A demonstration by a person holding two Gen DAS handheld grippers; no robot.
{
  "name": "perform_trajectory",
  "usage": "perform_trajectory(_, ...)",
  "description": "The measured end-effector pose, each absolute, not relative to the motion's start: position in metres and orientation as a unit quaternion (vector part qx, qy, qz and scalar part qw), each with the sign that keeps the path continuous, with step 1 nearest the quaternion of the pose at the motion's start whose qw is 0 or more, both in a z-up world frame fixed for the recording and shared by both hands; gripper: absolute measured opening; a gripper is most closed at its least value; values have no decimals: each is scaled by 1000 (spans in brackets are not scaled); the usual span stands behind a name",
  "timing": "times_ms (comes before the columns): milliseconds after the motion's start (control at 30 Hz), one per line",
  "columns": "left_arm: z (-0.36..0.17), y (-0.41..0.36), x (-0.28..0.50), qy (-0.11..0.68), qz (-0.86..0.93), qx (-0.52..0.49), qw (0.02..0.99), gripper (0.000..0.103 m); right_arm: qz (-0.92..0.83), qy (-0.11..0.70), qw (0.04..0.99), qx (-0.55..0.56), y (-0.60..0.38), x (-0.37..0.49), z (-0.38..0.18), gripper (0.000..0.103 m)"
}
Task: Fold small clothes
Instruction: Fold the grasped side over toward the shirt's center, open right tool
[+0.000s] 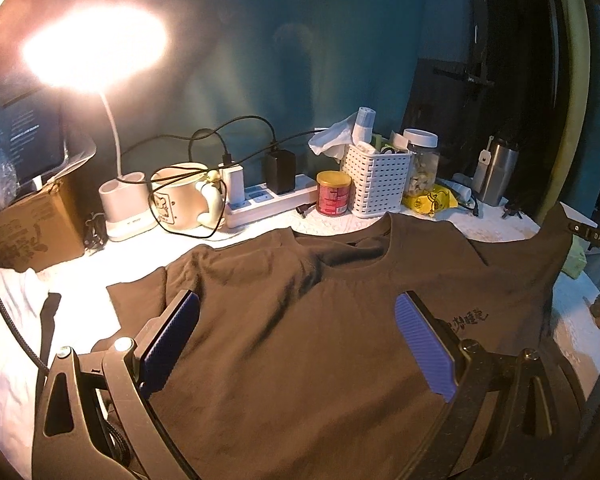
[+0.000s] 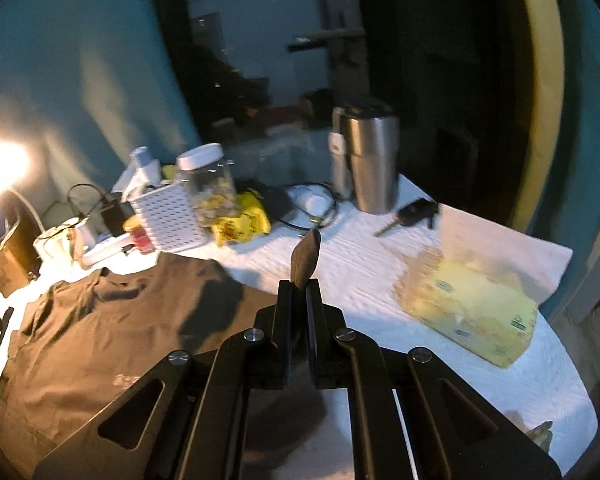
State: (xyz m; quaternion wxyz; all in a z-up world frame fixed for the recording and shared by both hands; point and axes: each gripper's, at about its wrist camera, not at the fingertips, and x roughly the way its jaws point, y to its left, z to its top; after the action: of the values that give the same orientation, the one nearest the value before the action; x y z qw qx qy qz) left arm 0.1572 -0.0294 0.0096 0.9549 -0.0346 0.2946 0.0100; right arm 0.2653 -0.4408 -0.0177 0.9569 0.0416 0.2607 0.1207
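Right gripper [image 2: 300,292] is pinching a flap of the dark t-shirt [image 2: 112,320] between pressed-together jaws, the cloth tip sticking up at center frame. Left gripper [image 1: 296,340] is hanging spread wide over the shirt's chest, holding nothing. Rest of the shirt is lying flat across the lower left of the right view on the white table cover [image 2: 364,264]. My worry: only a small pinch is being held, so the fabric could be slipping out mid-fold. Also the collar end is sitting near the power strip [image 1: 272,200] and mug [image 1: 180,200] cords, so any dragging risks snagging them.
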Motion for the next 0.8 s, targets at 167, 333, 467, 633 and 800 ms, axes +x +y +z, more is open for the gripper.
perform_trajectory(167,10,-16,144,289,11,-47,956,97,147,257,955,19,-403,255,-7,7)
perform_trajectory(333,8,-1,133,284,10,-58,957,97,168,261,951,2,-369,248,-4,7)
perform_trajectory(467,5,11,126,282,9,-67,957,97,185,270,945,-12,-338,245,-8,7)
perform_trajectory(633,1,27,120,282,8,-77,956,97,204,284,937,-27,-299,242,-19,7)
perform_trajectory(800,-5,44,117,285,9,-87,955,97,213,296,930,-39,-269,246,-28,7)
